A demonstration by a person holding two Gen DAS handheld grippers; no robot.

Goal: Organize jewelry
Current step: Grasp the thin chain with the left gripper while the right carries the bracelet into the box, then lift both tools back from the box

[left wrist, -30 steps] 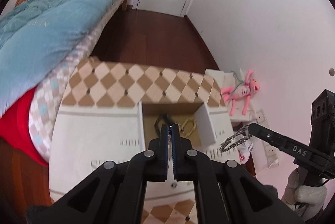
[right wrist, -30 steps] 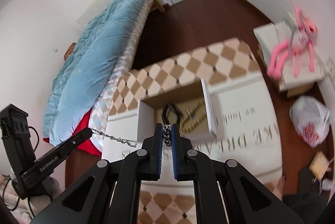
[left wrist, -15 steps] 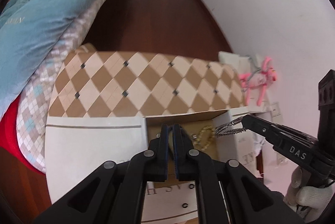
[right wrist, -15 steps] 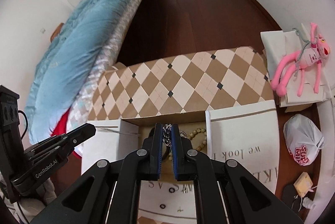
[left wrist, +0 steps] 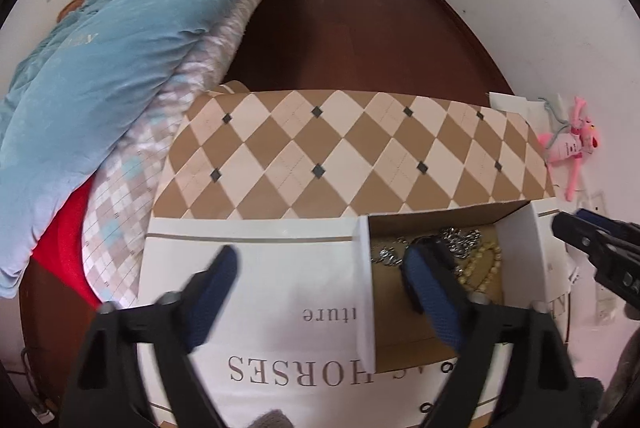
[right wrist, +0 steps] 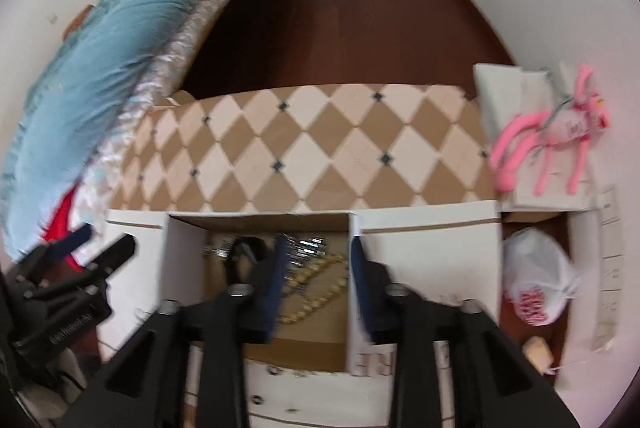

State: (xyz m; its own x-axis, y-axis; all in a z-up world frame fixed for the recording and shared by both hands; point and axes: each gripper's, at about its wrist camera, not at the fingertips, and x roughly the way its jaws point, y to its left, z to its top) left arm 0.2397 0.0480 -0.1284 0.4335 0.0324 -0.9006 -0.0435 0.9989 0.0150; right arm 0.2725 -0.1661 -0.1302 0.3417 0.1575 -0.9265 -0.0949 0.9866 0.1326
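- Big blue blanket lies on the bed, left side in both views. Dark wood floor runs back to the door.
- Table top w/ tan & cream diamonds is right in front of me.
- White box w/ upside-down letters sits on the near part of the table. It has an open brown cardboard compartment cut into it, white walls on each side.
- My left gripper: jaws opening, v. wide now. Left blue pad is over the white box top, right pad is over the compartment. Nothing between them.
- My right gripper: jaws opening, about half wide, blurry. Left finger hangs over the compartment, right finger is at its right white wall. Nothing pinched between them.
- Pink plush toy lies on a white box by the wall, right of the table.
- White plastic bag w/ red print sits on the floor below the toy.
- Silver chain lies inside the compartment, at the back, in a loose heap.
- Bead bracelet, pale yellow, lies in the compartment too, just in front of the chain.
- Some dark thing near the chain, can't tell what.
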